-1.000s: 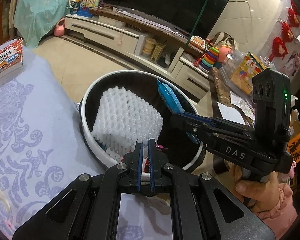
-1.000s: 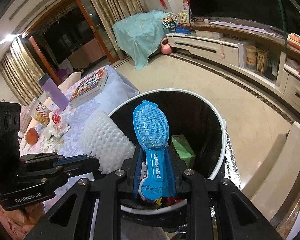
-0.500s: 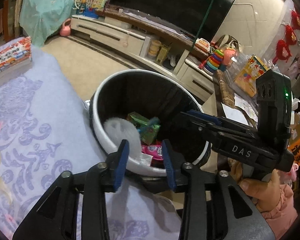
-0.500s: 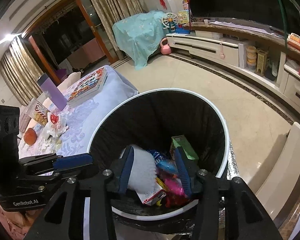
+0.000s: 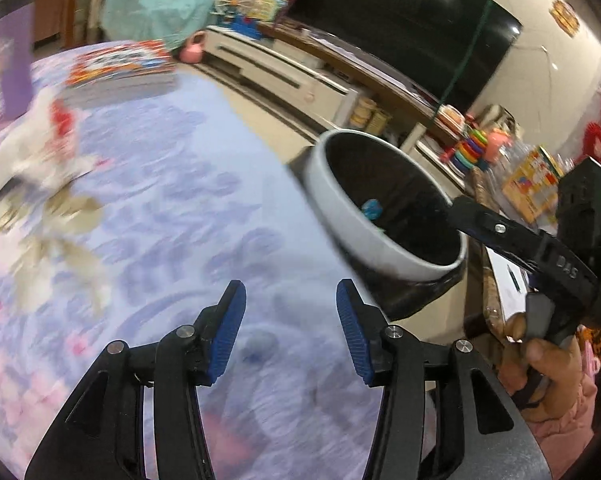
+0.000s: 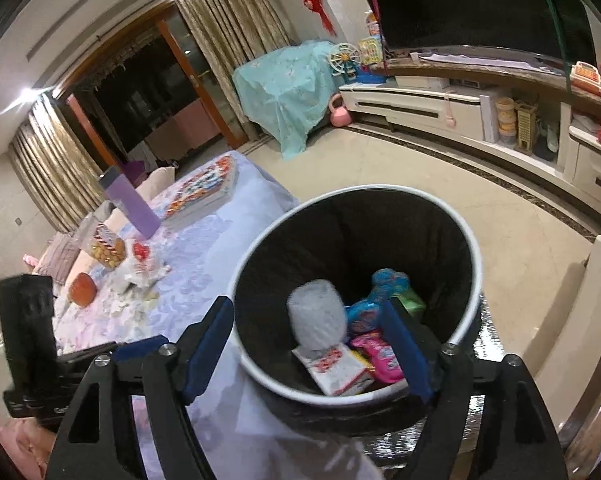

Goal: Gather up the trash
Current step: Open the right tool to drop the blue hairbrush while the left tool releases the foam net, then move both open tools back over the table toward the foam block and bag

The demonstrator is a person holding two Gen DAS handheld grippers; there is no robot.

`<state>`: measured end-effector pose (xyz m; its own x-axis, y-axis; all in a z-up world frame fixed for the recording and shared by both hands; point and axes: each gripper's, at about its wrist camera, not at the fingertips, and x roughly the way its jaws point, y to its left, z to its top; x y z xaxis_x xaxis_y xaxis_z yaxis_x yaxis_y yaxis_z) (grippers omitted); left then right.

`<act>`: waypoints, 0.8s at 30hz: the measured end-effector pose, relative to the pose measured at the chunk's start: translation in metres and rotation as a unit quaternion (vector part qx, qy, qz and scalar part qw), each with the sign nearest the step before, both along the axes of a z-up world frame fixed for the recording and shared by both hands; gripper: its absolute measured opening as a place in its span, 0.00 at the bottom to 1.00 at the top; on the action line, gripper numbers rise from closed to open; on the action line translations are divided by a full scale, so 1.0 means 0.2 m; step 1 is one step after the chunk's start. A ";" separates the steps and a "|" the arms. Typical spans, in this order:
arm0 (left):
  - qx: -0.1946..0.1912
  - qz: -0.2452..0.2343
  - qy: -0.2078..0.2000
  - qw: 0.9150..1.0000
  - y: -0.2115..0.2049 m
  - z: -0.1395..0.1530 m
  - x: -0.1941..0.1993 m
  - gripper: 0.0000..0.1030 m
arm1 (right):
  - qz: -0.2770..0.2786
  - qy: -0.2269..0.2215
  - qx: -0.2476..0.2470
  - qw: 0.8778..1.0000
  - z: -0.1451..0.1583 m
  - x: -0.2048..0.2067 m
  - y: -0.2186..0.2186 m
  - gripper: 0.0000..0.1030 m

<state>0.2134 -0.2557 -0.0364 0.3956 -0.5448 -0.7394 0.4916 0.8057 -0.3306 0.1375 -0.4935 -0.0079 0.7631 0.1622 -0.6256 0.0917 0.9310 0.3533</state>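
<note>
My left gripper (image 5: 288, 328) hangs with its two blue pads spread wide and nothing between them, over the lilac patterned tablecloth (image 5: 172, 208). My right gripper (image 6: 308, 352) is likewise spread wide and empty, poised over the near rim of the one trash bin (image 6: 474, 264), a white-rimmed can with a black liner standing just beside the table edge.

Inside the bin I count five pieces I can separate: one white foam net sleeve (image 6: 318, 316), one blue wrapper (image 6: 374, 298), one green box (image 6: 410, 300), one pink packet (image 6: 376, 358) and one white-and-red carton (image 6: 334, 368). They lie piled and touching at the bottom.

On the table, well apart from the bin, I see one purple bottle (image 6: 134, 204), one stack of picture books (image 6: 204, 192), one snack jar (image 6: 104, 246), one orange fruit (image 6: 82, 290) and a scatter of pale peels and crumpled wrapper (image 6: 142, 276); the left view blurs these too much to count.
</note>
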 end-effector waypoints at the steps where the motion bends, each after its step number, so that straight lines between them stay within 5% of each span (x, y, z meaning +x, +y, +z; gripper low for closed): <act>1: 0.000 0.011 0.001 1.000 0.06 -0.01 0.00 0.46 | 0.003 -0.002 0.002 1.000 0.00 0.00 0.03 0.78; 10: -0.003 0.089 -0.003 0.996 0.42 -0.02 -0.02 0.49 | 0.045 -0.010 -0.002 0.999 0.01 0.01 0.33 0.87; 14: 0.008 0.120 -0.017 0.993 0.57 -0.03 -0.04 0.54 | 0.055 -0.007 0.001 0.998 -0.01 0.03 0.45 1.00; 24: 0.036 0.176 -0.034 0.983 0.84 -0.07 -0.06 0.59 | 0.090 0.013 0.017 0.996 -0.12 0.08 0.73 1.00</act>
<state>0.2011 -0.0886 -0.0499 0.6010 -0.3124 -0.7356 0.1964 0.9500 -0.2429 0.1535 -0.3469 -0.0314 0.7036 0.3162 -0.6364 -0.0652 0.9205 0.3853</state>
